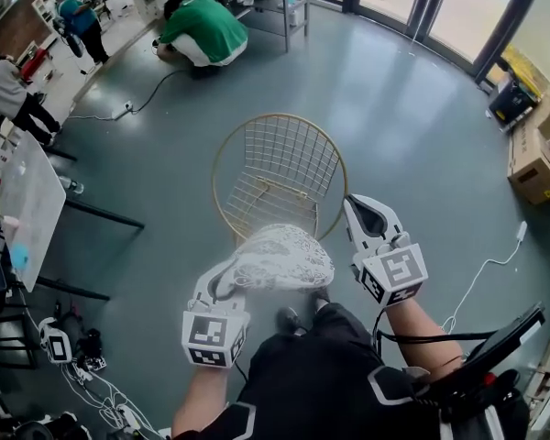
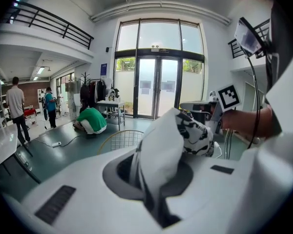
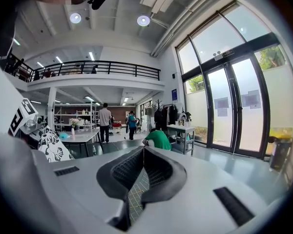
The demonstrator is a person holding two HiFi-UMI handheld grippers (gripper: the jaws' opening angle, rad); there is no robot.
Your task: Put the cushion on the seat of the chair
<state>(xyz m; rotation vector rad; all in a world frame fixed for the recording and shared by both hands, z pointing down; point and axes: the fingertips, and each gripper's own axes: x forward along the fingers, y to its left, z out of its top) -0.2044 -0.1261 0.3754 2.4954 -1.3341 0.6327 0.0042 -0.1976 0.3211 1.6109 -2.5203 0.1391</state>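
Over grey floor (image 1: 394, 108), the left gripper (image 1: 225, 280) pinches the cushion (image 1: 280, 259) to carry it chairward (image 1: 280, 168); the right gripper (image 1: 362, 211) is closed and empty.

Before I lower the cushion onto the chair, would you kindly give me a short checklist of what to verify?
1. Grip: left gripper shut on the cushion: ok.
2. Free hand: right gripper shut, empty, beside the cushion: ok.
3. The chair seat is bare: ok.
4. Cushion centred over the chair seat: not ok; it overlaps only the front edge.
5. Cushion's height above the chair seat: cannot tell.
6. The crouching person is well behind the chair: ok.
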